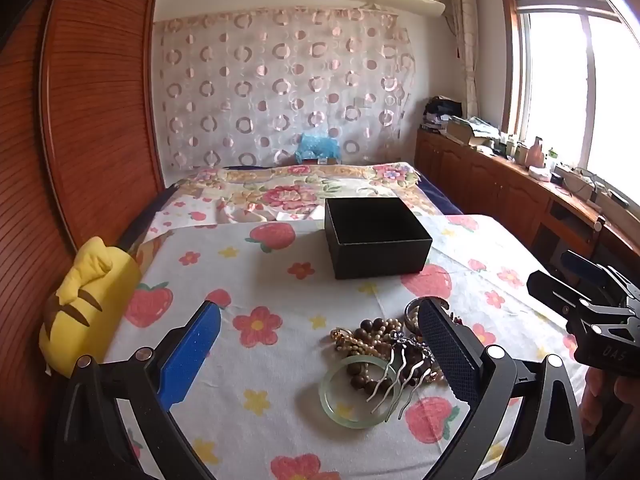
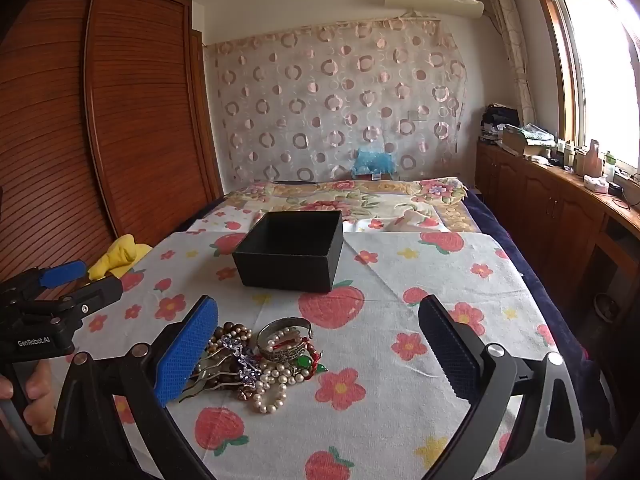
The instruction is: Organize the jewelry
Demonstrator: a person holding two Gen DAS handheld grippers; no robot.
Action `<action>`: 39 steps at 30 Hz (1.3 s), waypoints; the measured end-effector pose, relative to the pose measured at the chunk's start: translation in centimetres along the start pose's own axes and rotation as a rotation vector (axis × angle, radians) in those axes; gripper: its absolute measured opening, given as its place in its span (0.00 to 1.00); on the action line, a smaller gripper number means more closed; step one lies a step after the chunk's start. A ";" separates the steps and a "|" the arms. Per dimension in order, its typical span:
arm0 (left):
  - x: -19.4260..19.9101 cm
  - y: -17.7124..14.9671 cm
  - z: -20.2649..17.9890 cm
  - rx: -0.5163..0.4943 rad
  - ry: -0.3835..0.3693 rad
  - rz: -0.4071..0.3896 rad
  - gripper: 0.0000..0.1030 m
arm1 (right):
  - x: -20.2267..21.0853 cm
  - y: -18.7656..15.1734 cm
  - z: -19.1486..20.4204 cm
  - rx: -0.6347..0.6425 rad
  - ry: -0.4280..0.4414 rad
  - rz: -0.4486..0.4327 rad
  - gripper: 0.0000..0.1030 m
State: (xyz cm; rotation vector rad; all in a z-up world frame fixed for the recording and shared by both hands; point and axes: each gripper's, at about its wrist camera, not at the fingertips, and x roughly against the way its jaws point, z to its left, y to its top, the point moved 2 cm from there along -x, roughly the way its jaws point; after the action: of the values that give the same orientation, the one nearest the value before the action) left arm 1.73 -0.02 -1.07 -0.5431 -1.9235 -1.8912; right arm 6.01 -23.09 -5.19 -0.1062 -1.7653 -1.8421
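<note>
a pile of jewelry (image 2: 260, 364) lies on a strawberry-print cloth (image 2: 400, 412), near the viewer; an open black box (image 2: 290, 258) sits beyond it, apart and seemingly empty. the left gripper (image 1: 320, 354) and right gripper (image 2: 318, 350) both hover over the near cloth, fingers spread wide, holding nothing. the likely step is picking a first piece. the glass bangle (image 1: 352, 394) and metal hair comb (image 1: 394, 382) lie at the pile's near edge and look easiest to lift singly. the pearl strand (image 2: 272, 388), wooden beads (image 1: 370, 330) and silver cuff (image 2: 284, 338) overlap, so tangling is a risk. a yellow plush toy (image 1: 88, 304) rests at the left edge, out of the way.
</note>
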 end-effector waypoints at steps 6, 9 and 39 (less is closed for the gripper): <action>0.1 0.0 0.0 0.000 0.004 -0.012 0.93 | 0.0 0.0 0.0 0.004 -0.002 -0.001 0.98; 0.1 0.0 0.0 0.000 0.004 -0.013 0.93 | 0.1 0.0 0.0 0.004 -0.003 -0.001 0.98; -0.6 0.3 0.1 -0.003 0.004 -0.019 0.93 | 0.1 0.0 0.1 0.003 -0.002 -0.002 0.98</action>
State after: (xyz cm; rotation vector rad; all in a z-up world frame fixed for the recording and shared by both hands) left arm 2.41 0.11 -1.19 -0.5240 -1.9302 -1.9061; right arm 5.87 -23.05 -5.14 -0.1052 -1.7704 -1.8407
